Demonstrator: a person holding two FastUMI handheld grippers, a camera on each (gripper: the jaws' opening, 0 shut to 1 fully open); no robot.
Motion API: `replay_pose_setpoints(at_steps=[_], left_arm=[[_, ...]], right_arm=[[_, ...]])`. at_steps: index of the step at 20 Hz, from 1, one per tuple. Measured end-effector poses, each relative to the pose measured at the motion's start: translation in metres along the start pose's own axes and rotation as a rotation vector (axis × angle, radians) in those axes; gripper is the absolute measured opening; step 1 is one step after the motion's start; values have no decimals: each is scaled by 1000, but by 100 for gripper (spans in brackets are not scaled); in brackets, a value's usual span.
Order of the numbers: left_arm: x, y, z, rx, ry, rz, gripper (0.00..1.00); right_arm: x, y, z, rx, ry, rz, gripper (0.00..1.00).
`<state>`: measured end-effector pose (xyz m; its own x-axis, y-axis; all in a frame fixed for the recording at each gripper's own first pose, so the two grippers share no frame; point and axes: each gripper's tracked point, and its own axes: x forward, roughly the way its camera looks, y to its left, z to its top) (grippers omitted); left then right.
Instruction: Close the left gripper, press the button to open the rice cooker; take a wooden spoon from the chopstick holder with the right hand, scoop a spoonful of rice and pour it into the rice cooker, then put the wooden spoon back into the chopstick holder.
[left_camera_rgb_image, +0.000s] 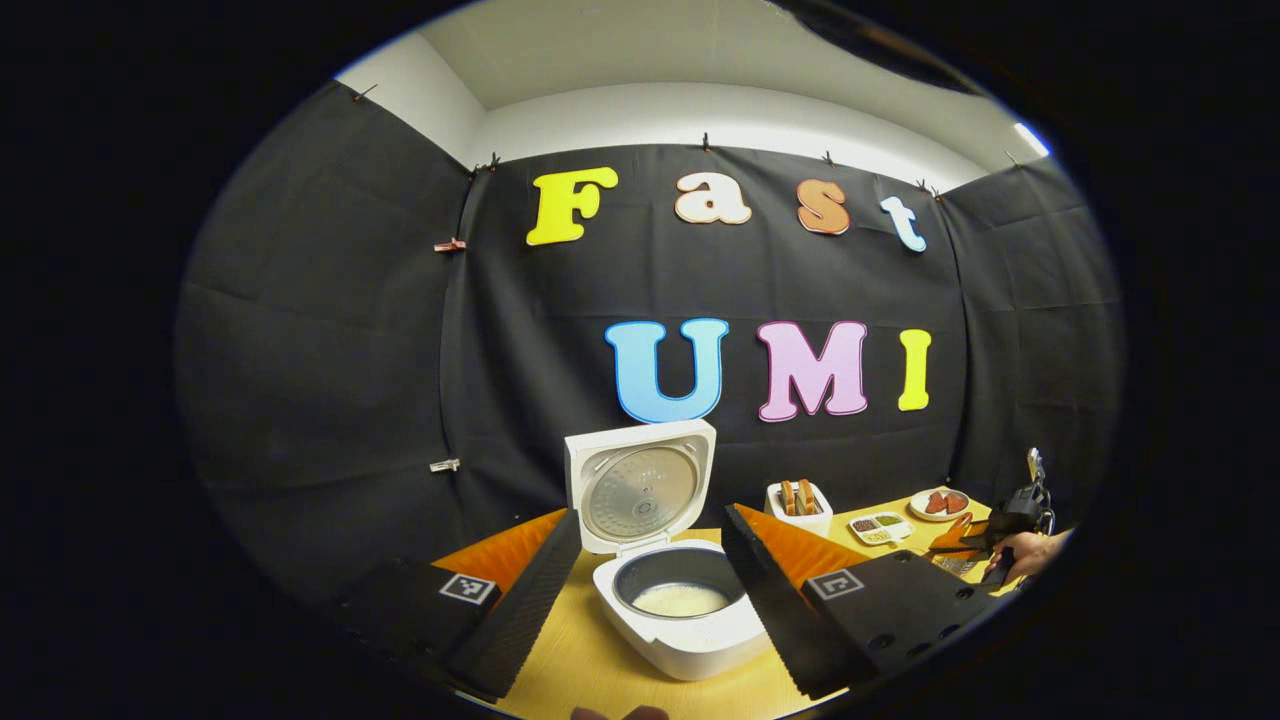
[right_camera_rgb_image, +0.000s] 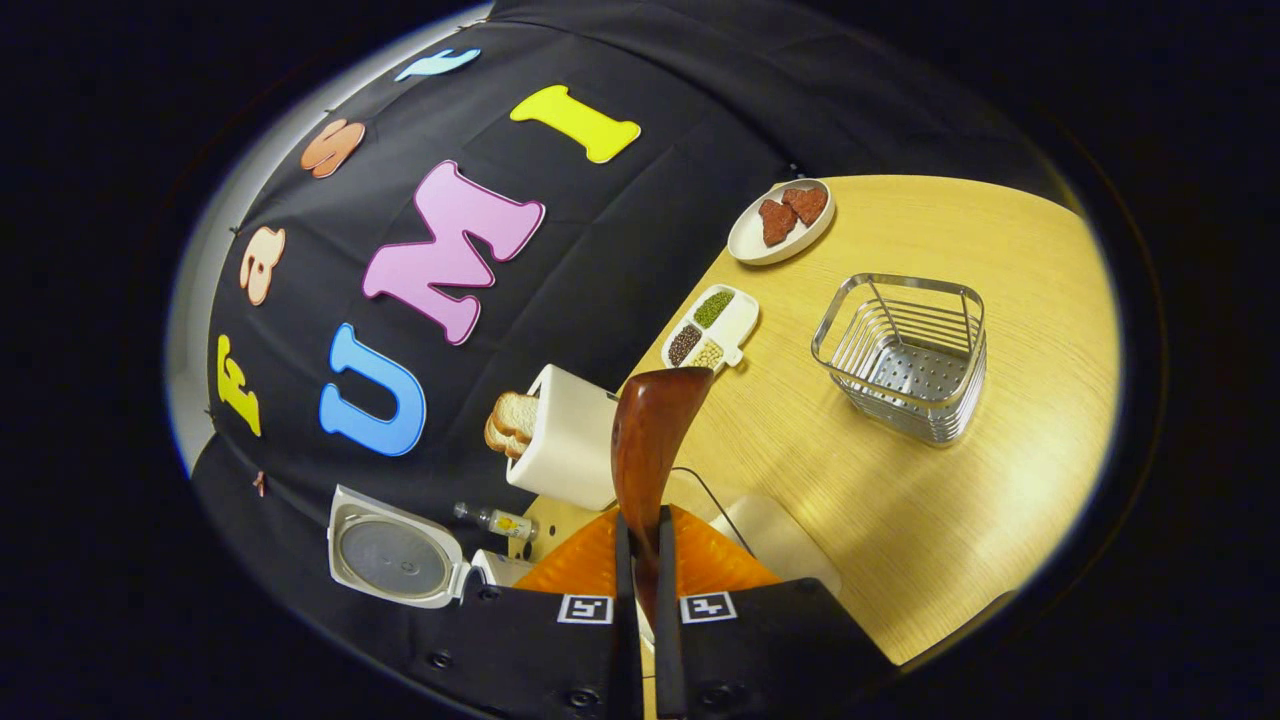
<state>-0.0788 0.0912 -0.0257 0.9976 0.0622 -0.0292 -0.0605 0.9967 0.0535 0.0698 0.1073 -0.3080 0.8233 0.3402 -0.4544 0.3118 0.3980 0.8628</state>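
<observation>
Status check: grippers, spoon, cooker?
Left gripper open, facing the open white rice cooker, rice inside. Right gripper shut on brown wooden spoon. Wire chopstick holder empty, nothing blocking.

Toaster, heart plate, sectioned dish

Rice cooker: white body and white raised lid with a silver inner plate, dark grey pot holding white rice. Desk: pale yellow wood grain. Wooden spoon: glossy reddish brown. Toaster: cream-white, with tan bread slices at its 9 o'clock side. Divided dish: white, with green, dark brown and beige grains. Round plate: white, carrying two red-brown pieces. Wire basket: shiny silver metal, perforated base. Hand-held gripper bodies: orange, with black-and-white square markers.
</observation>
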Motion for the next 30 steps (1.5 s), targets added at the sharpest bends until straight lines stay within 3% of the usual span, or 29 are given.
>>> replay_pose_setpoints(at_steps=[9, 19, 25, 30], left_arm=[[-8, 3, -8, -13, 4, -11, 97], [-18, 32, -26, -29, 23, -4, 97], [-22, 55, -34, -30, 32, 29, 97], [-32, 70, -42, -43, 40, 59, 97]], right_arm=[[-15, 45, 3, 108, 12, 48, 10], [-11, 175, -36, 156, 84, 196, 10], [7, 259, -87, 116, 135, 273, 10], [27, 318, -118, -14, 102, 302, 9]])
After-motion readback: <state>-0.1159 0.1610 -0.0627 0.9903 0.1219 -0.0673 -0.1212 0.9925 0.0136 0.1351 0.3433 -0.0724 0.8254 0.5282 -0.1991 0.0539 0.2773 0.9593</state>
